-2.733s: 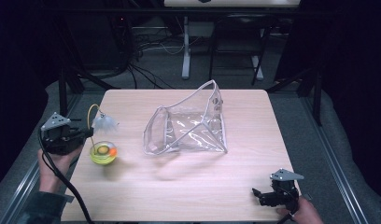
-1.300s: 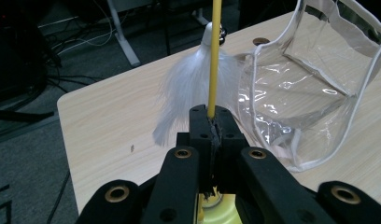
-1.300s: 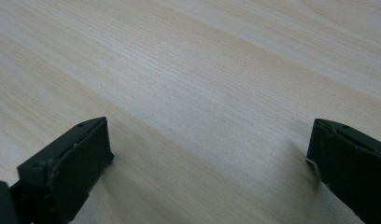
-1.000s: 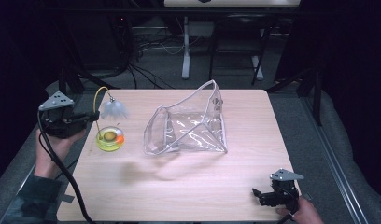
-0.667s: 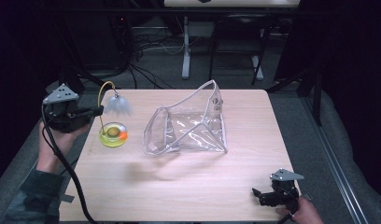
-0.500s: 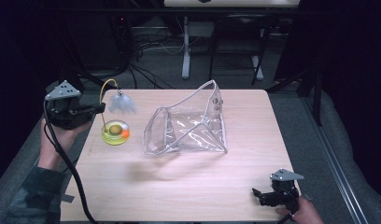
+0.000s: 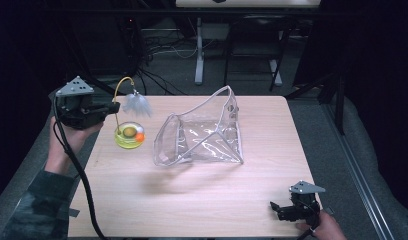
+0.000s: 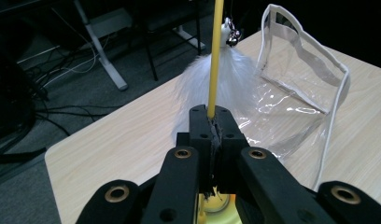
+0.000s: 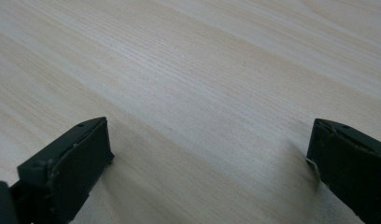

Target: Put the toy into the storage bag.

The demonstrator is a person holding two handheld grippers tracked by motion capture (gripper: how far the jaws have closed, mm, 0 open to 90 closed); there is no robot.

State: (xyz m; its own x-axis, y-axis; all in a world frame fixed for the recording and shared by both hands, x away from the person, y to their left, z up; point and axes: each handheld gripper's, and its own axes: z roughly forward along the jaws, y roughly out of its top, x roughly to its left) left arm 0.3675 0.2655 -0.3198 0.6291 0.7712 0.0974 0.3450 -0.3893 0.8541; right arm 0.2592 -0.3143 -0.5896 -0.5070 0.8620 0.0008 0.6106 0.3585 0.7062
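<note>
The left gripper [image 7: 113, 107] pinches the yellow stick [image 8: 216, 56] of a feather toy [image 7: 137, 104], lifting it toward the clear bag [image 7: 204, 131]. The right gripper [image 7: 278, 210] rests wide open on the counter [image 7: 192, 200], holding nothing

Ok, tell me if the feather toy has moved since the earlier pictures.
Yes. The left tool, shut on the feather toy, has carried it up and toward the far edge of the table, closer to the clear bag, which has stayed put.
</note>
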